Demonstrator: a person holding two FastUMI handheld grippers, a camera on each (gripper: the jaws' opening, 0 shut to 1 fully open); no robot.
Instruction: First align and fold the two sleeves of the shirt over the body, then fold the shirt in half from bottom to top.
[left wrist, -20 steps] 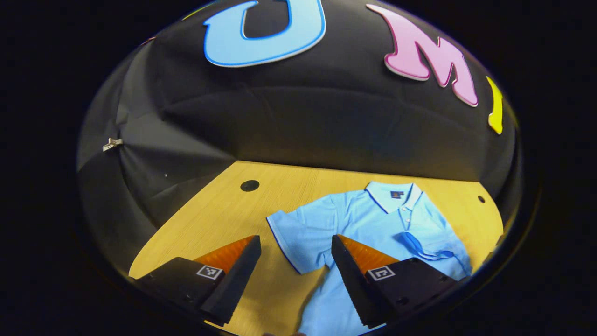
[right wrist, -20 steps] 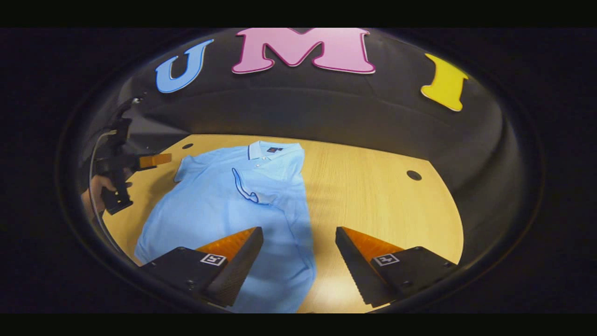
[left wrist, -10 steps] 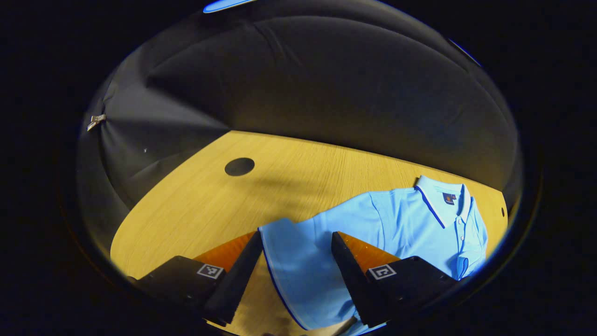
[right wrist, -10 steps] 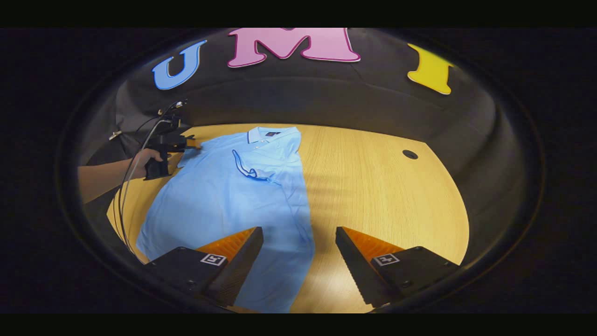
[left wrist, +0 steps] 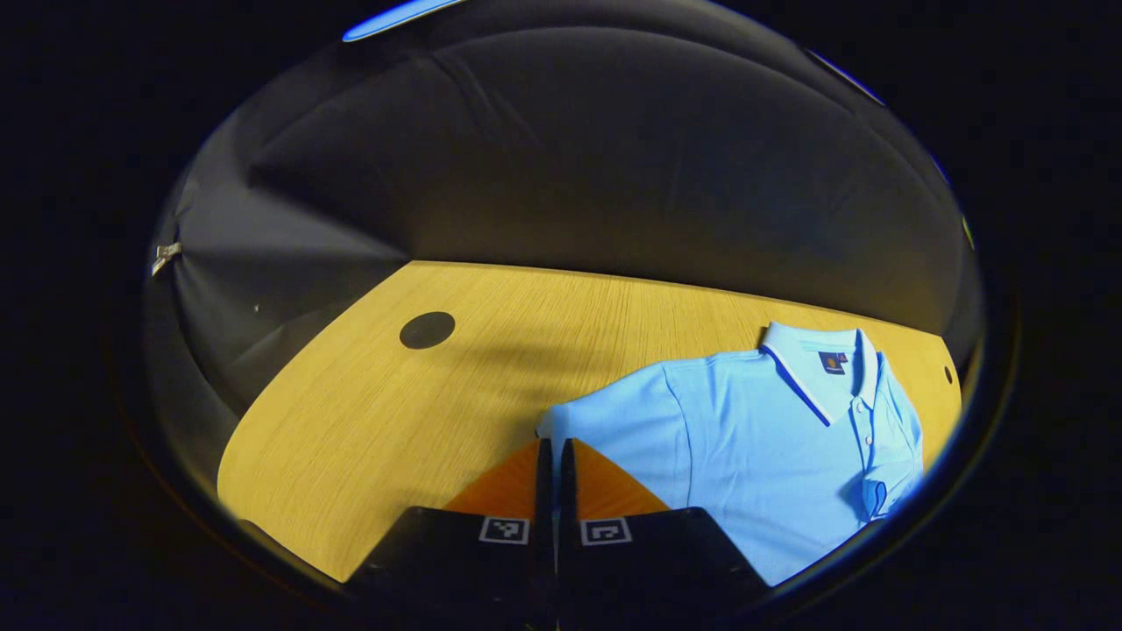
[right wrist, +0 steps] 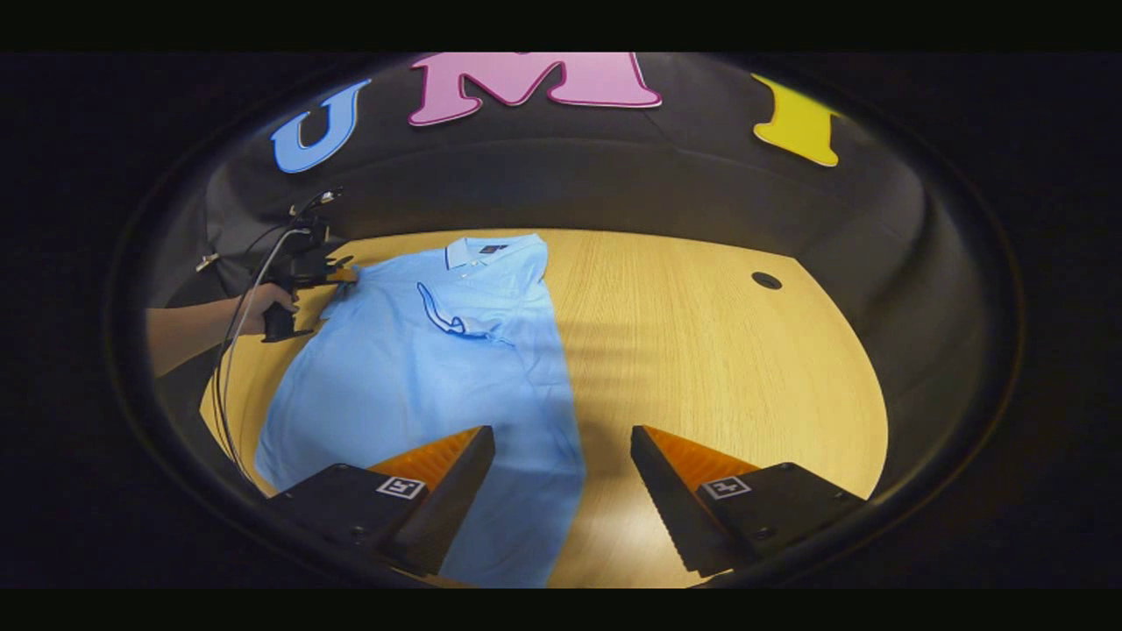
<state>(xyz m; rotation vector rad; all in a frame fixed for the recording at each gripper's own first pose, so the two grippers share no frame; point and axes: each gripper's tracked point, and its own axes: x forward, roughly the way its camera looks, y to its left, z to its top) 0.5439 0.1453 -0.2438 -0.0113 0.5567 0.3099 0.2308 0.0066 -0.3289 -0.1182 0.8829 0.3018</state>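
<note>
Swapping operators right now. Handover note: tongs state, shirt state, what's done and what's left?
Left tongs: closed at the outer edge of the left sleeve of the light blue polo shirt; the cloth between the fingers is hidden, so the grip is likely but unconfirmed.
Right tongs: open, holding nothing, hovering over the shirt's lower right edge.
Shirt lies flat, collar away from the operator, on the wooden table.
Done: right sleeve folded over the body.
Left: fold the left sleeve across, then fold bottom to top.
</note>
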